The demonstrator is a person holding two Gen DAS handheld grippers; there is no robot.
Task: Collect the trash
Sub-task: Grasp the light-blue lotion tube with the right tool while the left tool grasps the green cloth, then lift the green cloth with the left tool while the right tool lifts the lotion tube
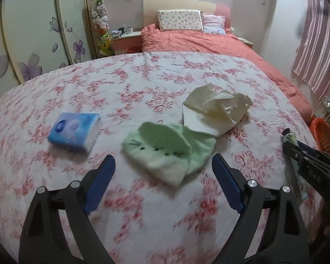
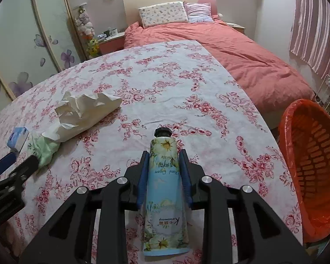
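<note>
The right gripper [image 2: 164, 156] is clamped on a pale blue hand cream tube with a flower print and a black cap [image 2: 164, 189], so that one's pretty clearly gripped, with a blue pad pressed against each side. The tube is held lengthwise along the fingers, cap pointing away from the camera, over a white bedcover printed with pink flowers [image 2: 169, 83].

The left gripper [image 1: 164, 165] is held with its jaws wide apart and nothing is caught between them. Just past its fingertips a pale green fuzzy cloth [image 1: 165, 151] is laid on the bedcover. A crumpled wad of cream-white tissue paper [image 1: 215, 110] is sat right behind the cloth, touching or overlapping its far edge. A small blue and white plastic tissue pack [image 1: 73, 131] is seen to the left of the cloth, a bit apart from it.

An orange plastic basket lined with an orange bag [image 2: 312, 169] is parked off the right edge of the bed, near the held tube. Nothing can be made out inside it. Further back a salmon-pink duvet [image 2: 242, 57] is spread up to two pillows [image 2: 162, 14].
</note>
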